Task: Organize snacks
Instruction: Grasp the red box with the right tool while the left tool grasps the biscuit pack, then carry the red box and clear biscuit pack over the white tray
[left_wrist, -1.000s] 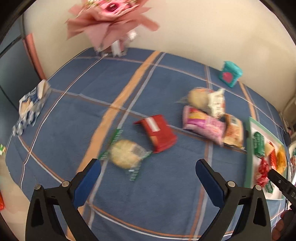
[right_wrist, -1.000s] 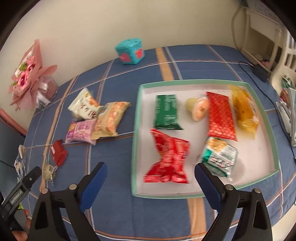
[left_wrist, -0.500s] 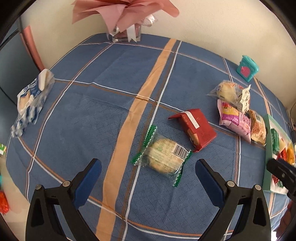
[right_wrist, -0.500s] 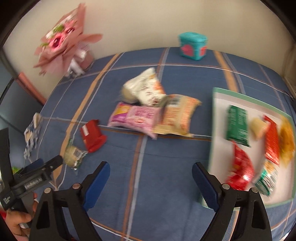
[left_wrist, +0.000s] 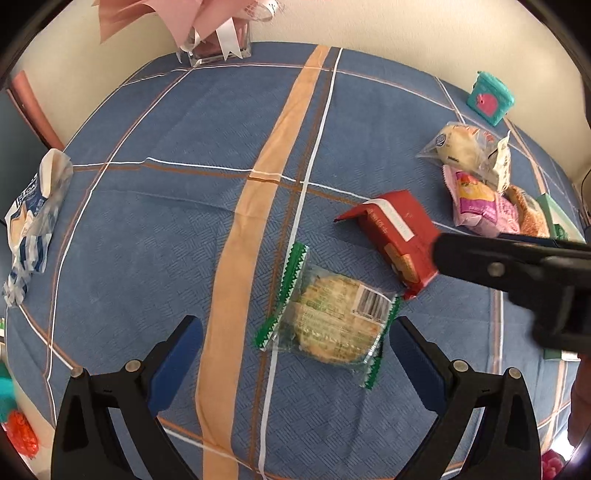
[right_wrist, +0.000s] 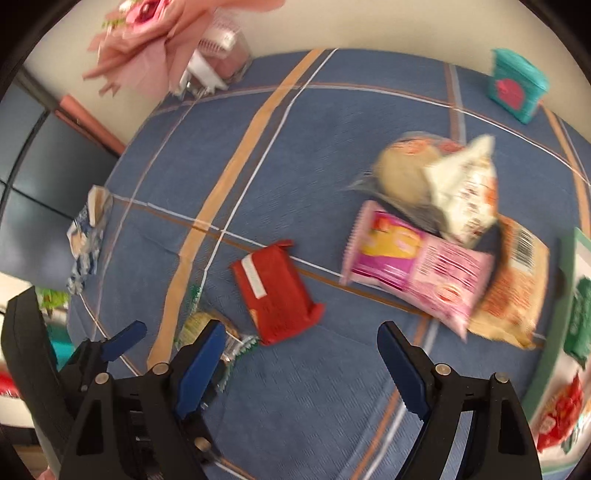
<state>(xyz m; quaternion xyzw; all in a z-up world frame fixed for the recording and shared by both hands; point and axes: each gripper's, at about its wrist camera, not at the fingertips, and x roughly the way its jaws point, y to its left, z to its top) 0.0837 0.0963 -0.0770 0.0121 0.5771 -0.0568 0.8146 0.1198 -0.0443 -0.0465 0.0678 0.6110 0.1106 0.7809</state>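
Over the last second the left gripper (left_wrist: 295, 354) has closed in on the cookie (left_wrist: 332, 325): a second ago the packet lay ahead of the fingers, and now it sits between them, close in front of the camera. The jaws are wide apart and hold nothing; neither pad touches the wrapper yet. Meanwhile the right gripper (right_wrist: 299, 362) has swung left, away from the tray (right_wrist: 546, 369), and now faces the loose snacks, its view blurred by the motion. It is also wide open and empty, and in the left view its dark body reaches in from the right over the near end of the red pack (left_wrist: 395, 240).

This suggests the sorting has turned from the tray to the packets left on the cloth (left_wrist: 166, 221), with the cookie likely the next pick for the left and the red pack a fair guess for the right.

The cookie is a round, pale biscuit in a clear wrapper with green zigzag seals at both ends and a barcode on top. It lies flat near the orange stripe, just left of the red pack, and the film looks thin and crinkly. Further right lie the pink bag (right_wrist: 417, 273) and two others, touching or overlapping.
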